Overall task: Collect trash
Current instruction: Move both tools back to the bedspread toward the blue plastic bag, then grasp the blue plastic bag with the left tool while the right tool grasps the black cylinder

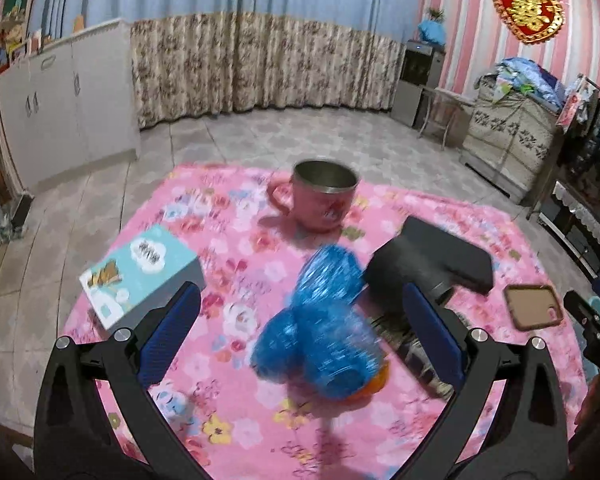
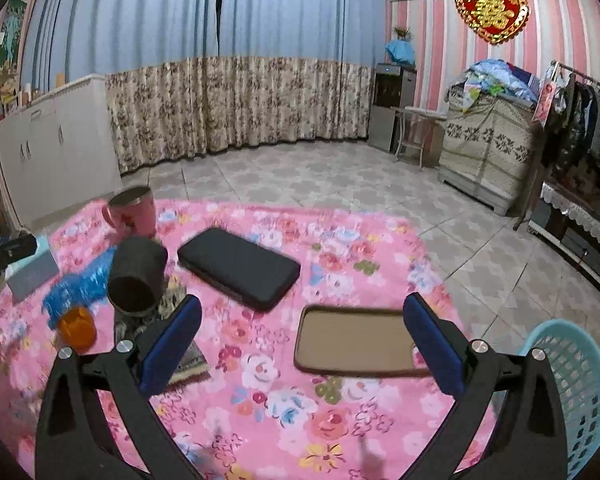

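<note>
A crumpled blue plastic item (image 1: 324, 320) with an orange end (image 1: 374, 380) sits blurred between the wide-apart fingers of my left gripper (image 1: 300, 300), touching neither finger. The right wrist view shows the same blue item (image 2: 78, 284) lying on the pink floral cloth (image 2: 260, 400) at the left. My right gripper (image 2: 302, 304) is open and hovers over a brown phone case (image 2: 352, 344), holding nothing. A light blue plastic basket (image 2: 572, 380) stands at the table's right edge.
On the cloth are a pink mug (image 1: 320, 200), a teal box (image 1: 140, 272), a dark cylinder (image 2: 138, 276) and a flat black case (image 2: 240, 268). Beyond the table are tiled floor, white cabinets (image 1: 60, 108) and a clothes rack (image 2: 580, 128).
</note>
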A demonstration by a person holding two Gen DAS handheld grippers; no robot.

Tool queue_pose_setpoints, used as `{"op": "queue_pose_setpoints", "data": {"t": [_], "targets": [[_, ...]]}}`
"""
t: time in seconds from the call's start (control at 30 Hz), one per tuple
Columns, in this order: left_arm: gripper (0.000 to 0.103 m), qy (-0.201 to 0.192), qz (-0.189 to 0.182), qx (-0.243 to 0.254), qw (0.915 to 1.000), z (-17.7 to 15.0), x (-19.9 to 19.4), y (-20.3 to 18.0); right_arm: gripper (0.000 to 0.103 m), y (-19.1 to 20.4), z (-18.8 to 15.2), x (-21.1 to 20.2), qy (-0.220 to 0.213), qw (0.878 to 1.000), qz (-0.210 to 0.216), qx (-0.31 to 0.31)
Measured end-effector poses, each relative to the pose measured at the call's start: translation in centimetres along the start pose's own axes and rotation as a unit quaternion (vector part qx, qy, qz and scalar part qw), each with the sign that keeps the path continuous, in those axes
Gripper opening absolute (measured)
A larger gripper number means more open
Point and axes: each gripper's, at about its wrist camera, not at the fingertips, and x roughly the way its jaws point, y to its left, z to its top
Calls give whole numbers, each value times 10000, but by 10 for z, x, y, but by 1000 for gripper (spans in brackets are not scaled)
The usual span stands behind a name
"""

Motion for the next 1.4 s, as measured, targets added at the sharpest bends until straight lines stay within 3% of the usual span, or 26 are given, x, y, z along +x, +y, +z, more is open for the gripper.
{"op": "queue_pose_setpoints", "data": {"t": [0.13,0.37,0.43,0.57,0.7,0.8,0.97,1.13,1.4], "targets": [[97,215,-84,-301,9993,-9,11,10,98,6,-12,10,203,9996,-24,-189],[97,583,-304,-358,9972,-20,32,-4,98,4,-22,18,448,9989,25,-166],[89,695,-324,-242,9968,-23,39,-11,98,2,-23,19,471,9988,42,-112],[59,990,-501,-95,9938,-29,51,-21,99,3,-24,20,496,9987,120,-53],[30,897,-604,-157,9940,-26,48,-17,98,5,-25,20,491,9987,119,-69],[17,793,-642,-236,9945,-22,43,-9,98,5,-25,19,475,9988,137,-27],[16,523,-363,-214,9977,-13,32,5,98,7,-25,17,458,9988,157,-51],[16,291,-30,131,9995,-5,24,12,98,21,-19,16,391,9987,273,-188],[16,191,-118,-109,9997,-7,20,34,98,84,3,23,265,9964,682,-427]]}}
